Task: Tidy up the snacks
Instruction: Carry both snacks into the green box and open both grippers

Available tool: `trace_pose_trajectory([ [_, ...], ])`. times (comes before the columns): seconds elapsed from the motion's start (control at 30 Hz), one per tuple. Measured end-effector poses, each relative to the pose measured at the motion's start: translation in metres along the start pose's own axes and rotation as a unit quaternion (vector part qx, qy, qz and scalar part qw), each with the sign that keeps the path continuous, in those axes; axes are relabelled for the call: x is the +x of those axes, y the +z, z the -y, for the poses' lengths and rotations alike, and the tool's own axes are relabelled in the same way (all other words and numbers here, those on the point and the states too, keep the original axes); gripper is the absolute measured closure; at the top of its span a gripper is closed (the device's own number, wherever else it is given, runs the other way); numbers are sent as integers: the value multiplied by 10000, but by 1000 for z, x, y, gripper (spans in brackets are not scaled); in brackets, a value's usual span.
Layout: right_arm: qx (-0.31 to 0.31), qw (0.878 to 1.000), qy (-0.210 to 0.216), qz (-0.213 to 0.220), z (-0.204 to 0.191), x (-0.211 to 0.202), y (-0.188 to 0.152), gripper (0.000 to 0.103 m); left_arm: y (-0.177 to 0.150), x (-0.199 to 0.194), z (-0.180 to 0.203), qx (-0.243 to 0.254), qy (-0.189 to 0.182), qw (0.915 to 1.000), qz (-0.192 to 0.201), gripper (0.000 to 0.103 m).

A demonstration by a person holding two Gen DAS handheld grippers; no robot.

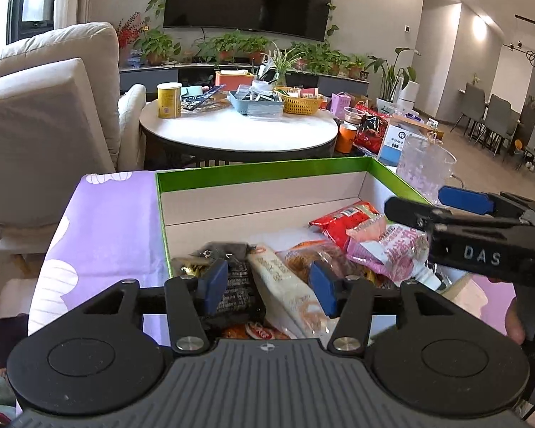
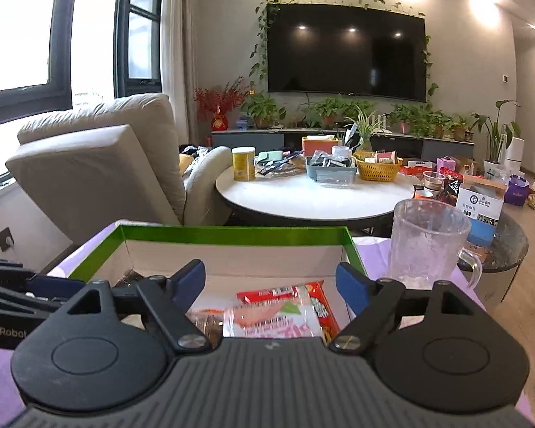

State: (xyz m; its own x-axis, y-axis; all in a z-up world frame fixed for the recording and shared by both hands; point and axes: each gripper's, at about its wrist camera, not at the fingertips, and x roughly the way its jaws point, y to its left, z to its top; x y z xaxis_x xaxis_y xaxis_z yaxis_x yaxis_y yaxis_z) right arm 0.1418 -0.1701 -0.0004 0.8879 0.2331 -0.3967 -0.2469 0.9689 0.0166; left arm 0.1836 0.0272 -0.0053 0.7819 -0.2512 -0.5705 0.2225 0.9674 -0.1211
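Green-rimmed box (image 1: 267,169) is filling; both grippers, left (image 1: 269,281) and right (image 2: 271,281), are hanging released, empty. Glass pitcher (image 2: 424,246) at 2 o'clock is risking a knock.

A purple cloth (image 1: 103,221) with white shapes covers the near surface. On it sits an open box (image 1: 260,173) with a green rim and white inner walls, snack packets (image 1: 342,249) piled inside. Just right of the box stands a clear glass jug (image 2: 428,246), also on the cloth. Behind, a round white table (image 1: 239,130) carries a yellow can (image 1: 168,100), a grey tray (image 1: 256,105) and a yellow basket (image 1: 300,101).
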Motion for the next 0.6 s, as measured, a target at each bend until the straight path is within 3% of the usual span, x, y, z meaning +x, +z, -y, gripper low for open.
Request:
trace_pose_trajectory([
  [0.33,-223,9997,-96,-77,1,-45,-13,33,-15,-55,-1,122,106,9997,192,54],
  [0.6,-330,9992,-44,-209,-8,-82,-35,33,-52,-82,-1,101,98,9999,-62,53],
])
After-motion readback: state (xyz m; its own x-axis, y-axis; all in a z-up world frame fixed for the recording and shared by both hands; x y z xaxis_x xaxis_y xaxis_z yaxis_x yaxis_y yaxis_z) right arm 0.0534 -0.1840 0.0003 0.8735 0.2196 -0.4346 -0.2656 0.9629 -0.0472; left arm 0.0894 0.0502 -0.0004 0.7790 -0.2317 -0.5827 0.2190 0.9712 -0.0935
